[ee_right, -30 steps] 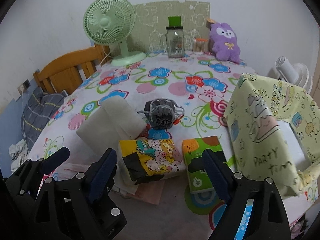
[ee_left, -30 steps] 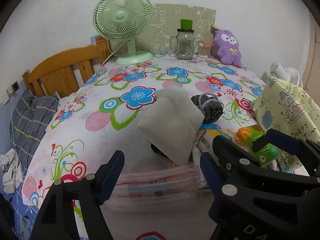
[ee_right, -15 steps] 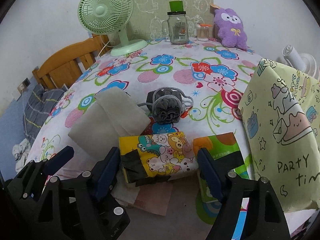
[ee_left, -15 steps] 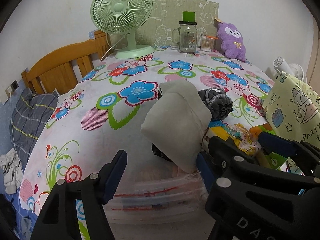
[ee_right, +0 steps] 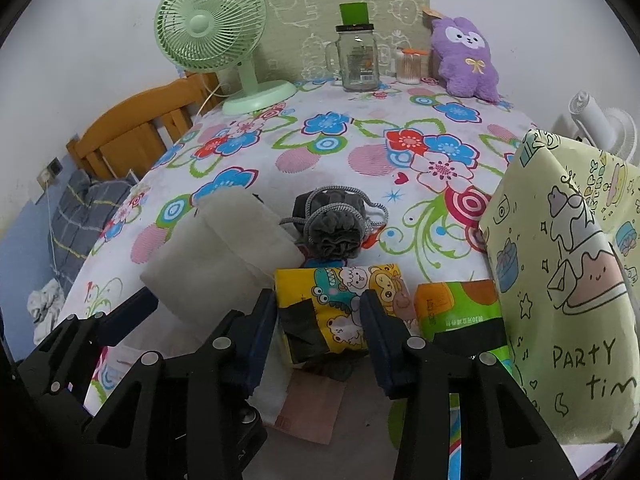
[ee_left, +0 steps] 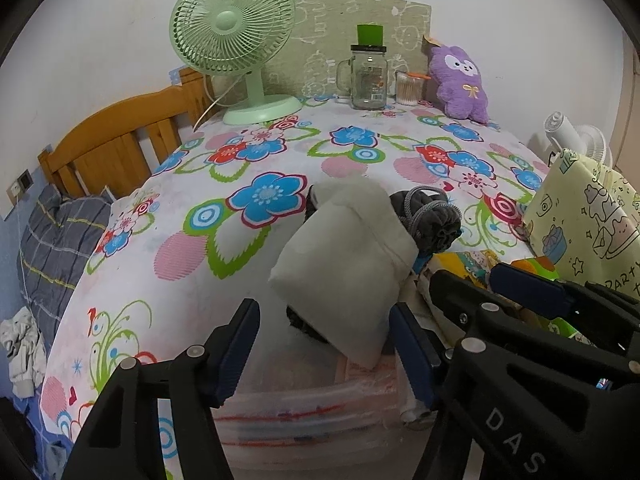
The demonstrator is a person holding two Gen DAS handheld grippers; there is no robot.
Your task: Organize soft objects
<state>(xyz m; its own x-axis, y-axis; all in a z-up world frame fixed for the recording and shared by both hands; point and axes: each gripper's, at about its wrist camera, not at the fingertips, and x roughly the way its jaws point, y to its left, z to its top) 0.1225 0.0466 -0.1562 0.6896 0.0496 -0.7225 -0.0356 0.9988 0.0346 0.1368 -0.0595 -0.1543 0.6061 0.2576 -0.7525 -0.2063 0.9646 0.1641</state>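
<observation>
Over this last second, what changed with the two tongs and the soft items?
Both tongs have been closing. The right tongs narrowed around the yellow cartoon tissue pack, whether gripped yet is unclear. The left tongs narrowed around the grey pouch's lower corner, not pressing. The pouch, grey drawstring bag and green tissue pack stayed put.

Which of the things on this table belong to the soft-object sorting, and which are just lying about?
Job:
grey pouch
dark drawstring bag
yellow cartoon tissue pack, between the right gripper jaws
green tissue pack
party bag

Lying about:
green fan
glass jar
cotton swab tub
purple plush, soft but set back by the wall
</observation>
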